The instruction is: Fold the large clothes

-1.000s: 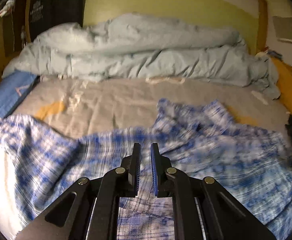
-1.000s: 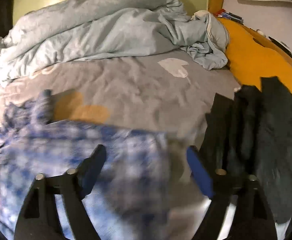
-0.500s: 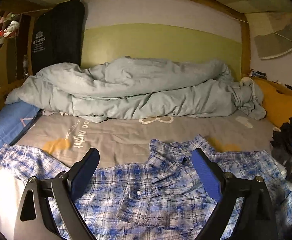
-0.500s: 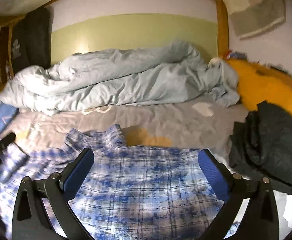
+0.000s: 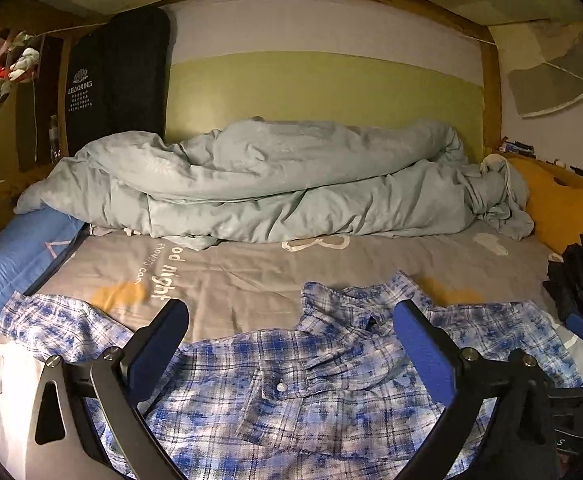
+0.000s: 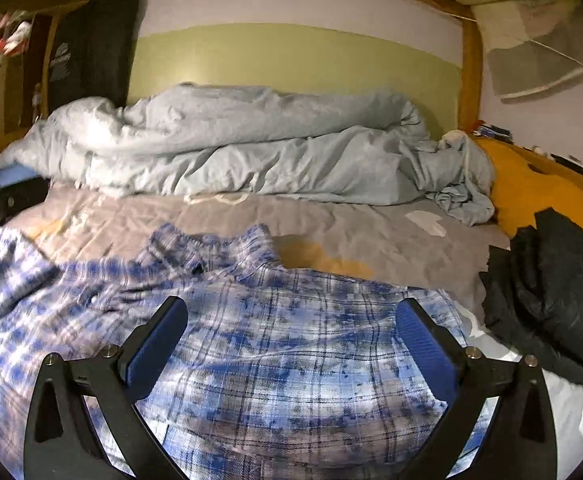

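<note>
A blue and white plaid shirt [image 5: 291, 396] lies spread on the grey bed sheet [image 5: 231, 276], collar toward the headboard, sleeves out to both sides. My left gripper [image 5: 291, 344] is open and empty, raised above the shirt's chest. My right gripper [image 6: 291, 340] is open and empty above the shirt's [image 6: 275, 352] right half. The right gripper's blue pad [image 5: 581, 330] shows at the right edge of the left wrist view.
A crumpled pale blue duvet [image 5: 275, 188] lies along the headboard. A dark garment pile [image 6: 551, 300] and a yellow pillow [image 6: 531, 188] sit at the right. A blue pillow [image 5: 15, 256] lies at the left. A wooden bed frame [image 5: 491, 92] stands behind.
My left gripper opened and let go of the shirt a second ago. Both grippers lifted and pulled back from the shirt, which now lies spread flat.
</note>
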